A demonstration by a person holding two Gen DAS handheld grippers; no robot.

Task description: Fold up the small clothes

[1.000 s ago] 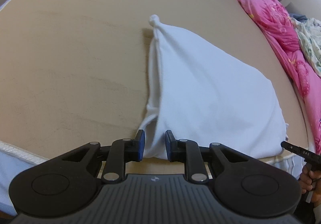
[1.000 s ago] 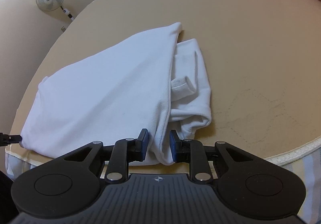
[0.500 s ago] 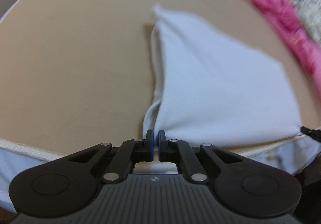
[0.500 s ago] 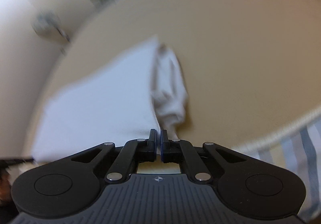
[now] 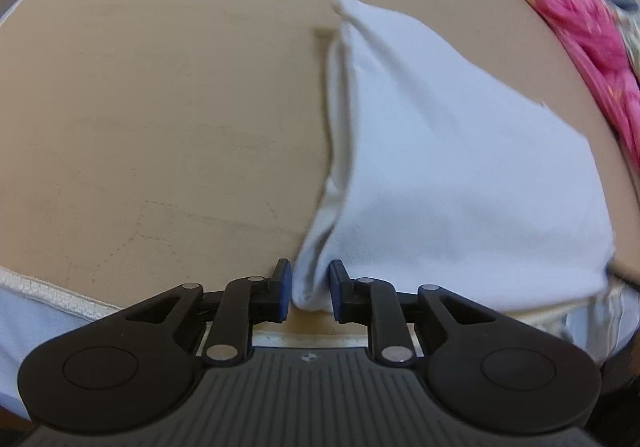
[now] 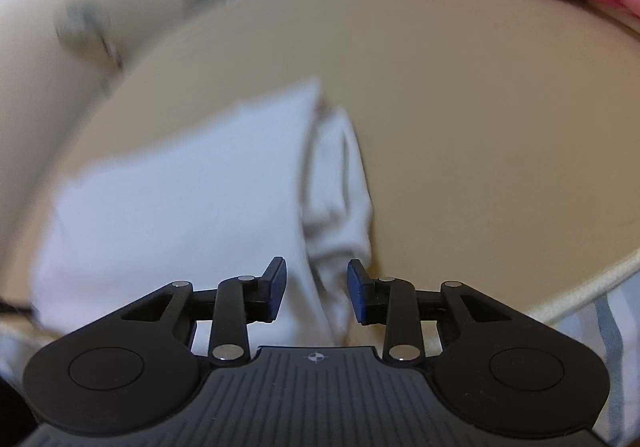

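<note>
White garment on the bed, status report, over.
Left gripper open, straddling near corner of the white garment. Right gripper open over its other near corner. Garment flat on the tan bed. Nothing blocking.

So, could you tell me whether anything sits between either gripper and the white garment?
Nothing visible does. The garment already lies between the open fingers of the left gripper and the right gripper, on the bare beige mattress.
</note>
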